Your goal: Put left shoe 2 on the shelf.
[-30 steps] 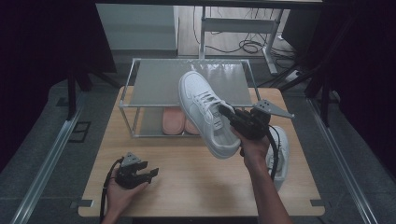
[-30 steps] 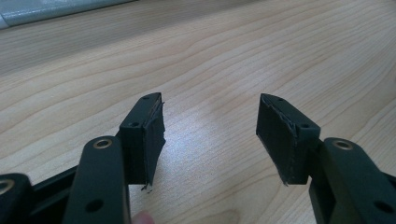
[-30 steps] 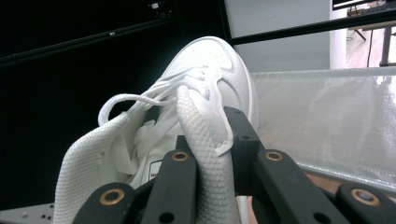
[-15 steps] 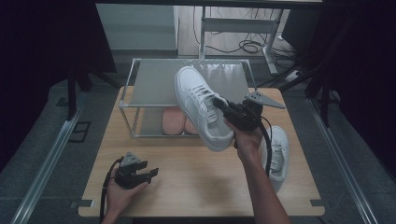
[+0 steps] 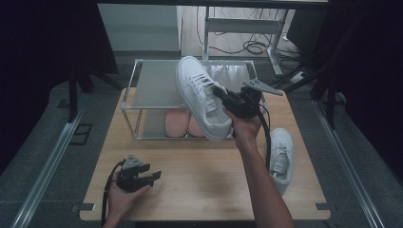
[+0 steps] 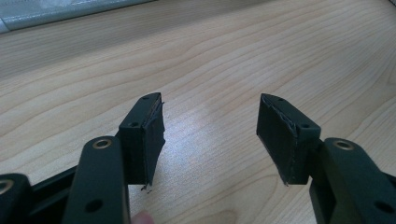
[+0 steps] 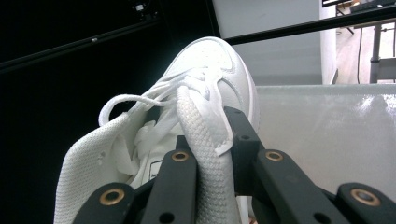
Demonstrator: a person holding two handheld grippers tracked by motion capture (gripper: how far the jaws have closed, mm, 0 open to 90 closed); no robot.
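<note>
My right gripper (image 5: 222, 97) is shut on the side wall of a white sneaker (image 5: 199, 97) and holds it in the air, toe pointing away, over the front of the shoe rack (image 5: 152, 85). In the right gripper view the jaws (image 7: 205, 135) pinch the mesh collar of the sneaker (image 7: 210, 65), with the laces loose above them. A second white sneaker (image 5: 281, 156) lies on the table at the right, beside my right forearm. My left gripper (image 5: 142, 175) rests low at the front left of the table, open, with bare wood between its pads (image 6: 148, 135).
The rack is a metal frame with a frosted top shelf. A pair of pink slippers (image 5: 183, 123) sits under it on the wooden table (image 5: 204, 190). Cables and a stand's legs (image 5: 247, 42) lie on the floor behind. Dark curtains hang on both sides.
My right hand has carried the white sneaker away from me and slightly up, closer over the rack's top shelf. The left gripper has stayed where it was.
</note>
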